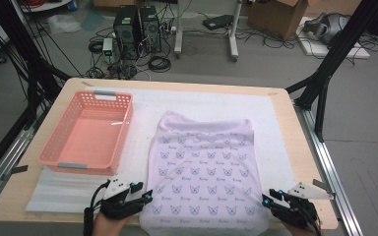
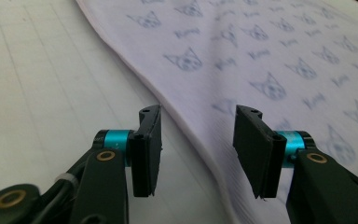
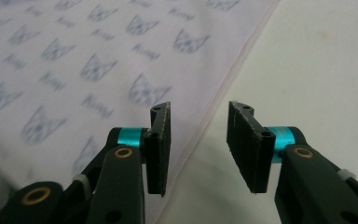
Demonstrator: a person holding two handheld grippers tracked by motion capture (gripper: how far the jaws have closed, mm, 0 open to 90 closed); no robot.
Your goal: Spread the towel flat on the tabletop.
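Two grippers sit at the near edge of the table, one at each near corner of a folded garment. Left gripper (image 1: 146,196): held in the person's left hand (image 1: 109,223), jaws parted to a middling gap, nothing between the pads. In the left gripper view (image 2: 198,140) the garment's hemmed side edge runs through the gap below the jaws; the cloth lies flat, not pinched. Right gripper (image 1: 267,199): jaws likewise apart, nothing gripped. In the right gripper view (image 3: 199,140) the garment's other side edge passes under the gap, cloth to one side and bare white mat to the other.

Garment (image 1: 204,169): white fabric printed with rows of small blue cat-face motifs and script words. It lies flat on the mat, folded into a rough rectangle, its near edge at the table's near edge between the two grippers and its far edge, showing a plain unprinted band, about mid-table.

White mat (image 1: 202,101) covers most of the wooden table (image 1: 295,142). Pink plastic basket (image 1: 123,132), perforated walls, stands on the mat to the left of the garment, just beside it but apart.

Beyond the table: grey floor, two black computer towers (image 1: 138,29), tangled cables, a cardboard box (image 1: 278,17).
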